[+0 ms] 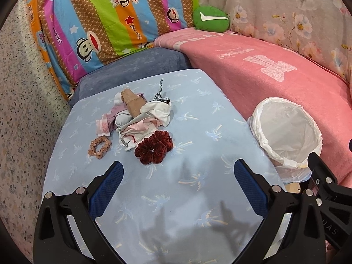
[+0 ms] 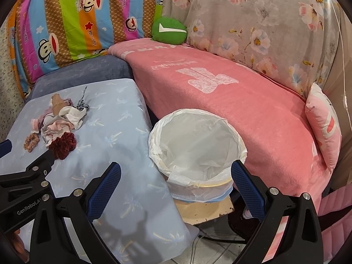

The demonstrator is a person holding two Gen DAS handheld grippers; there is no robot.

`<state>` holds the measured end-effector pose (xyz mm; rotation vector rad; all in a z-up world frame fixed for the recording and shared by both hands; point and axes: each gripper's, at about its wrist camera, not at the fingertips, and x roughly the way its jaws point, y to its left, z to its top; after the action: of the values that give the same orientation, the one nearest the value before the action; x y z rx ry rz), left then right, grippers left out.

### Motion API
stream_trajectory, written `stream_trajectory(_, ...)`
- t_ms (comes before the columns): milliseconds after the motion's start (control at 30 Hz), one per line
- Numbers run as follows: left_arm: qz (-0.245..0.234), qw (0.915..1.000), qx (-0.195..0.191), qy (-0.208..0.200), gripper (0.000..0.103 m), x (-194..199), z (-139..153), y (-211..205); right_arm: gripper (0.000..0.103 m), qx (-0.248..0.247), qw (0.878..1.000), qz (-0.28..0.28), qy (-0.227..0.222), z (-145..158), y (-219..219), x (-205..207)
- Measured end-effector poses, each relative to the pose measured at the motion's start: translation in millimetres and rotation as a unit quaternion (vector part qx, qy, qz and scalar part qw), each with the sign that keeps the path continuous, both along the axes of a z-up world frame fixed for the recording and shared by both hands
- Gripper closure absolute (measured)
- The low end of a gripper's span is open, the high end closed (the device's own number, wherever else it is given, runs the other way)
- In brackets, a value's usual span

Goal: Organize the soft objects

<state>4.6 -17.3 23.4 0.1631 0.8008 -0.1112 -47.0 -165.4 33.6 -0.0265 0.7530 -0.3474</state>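
A heap of small soft items (image 1: 136, 114) lies on the light blue palm-print cloth (image 1: 198, 132): socks, white and pink fabric, a patterned string. At its near edge sit a dark red velvet scrunchie (image 1: 154, 147) and a small peach scrunchie (image 1: 99, 147). My left gripper (image 1: 178, 169) hovers open just short of the red scrunchie, holding nothing. My right gripper (image 2: 176, 171) is open and empty over the near rim of a bin lined with a white plastic bag (image 2: 198, 145). The heap (image 2: 59, 118) and red scrunchie (image 2: 62, 145) show at the left of the right wrist view.
A pink blanket (image 1: 264, 77) covers the sofa seat to the right, with a green plush (image 1: 210, 18) at the back corner. Striped cartoon bedding (image 1: 99, 22) and floral fabric (image 2: 264, 22) form the backdrop. A pink cushion (image 2: 323, 121) lies far right. Cables run on the floor (image 2: 211, 239).
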Motion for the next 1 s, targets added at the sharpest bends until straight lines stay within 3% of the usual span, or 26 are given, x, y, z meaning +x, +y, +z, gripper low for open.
stream_trajectory(1000,0.009,0.999,-0.004,0.043,0.007,35.9,-7.0,-23.6,0.005,0.004,1.0,0.001,0.029,-6.1,-27.2,38.7)
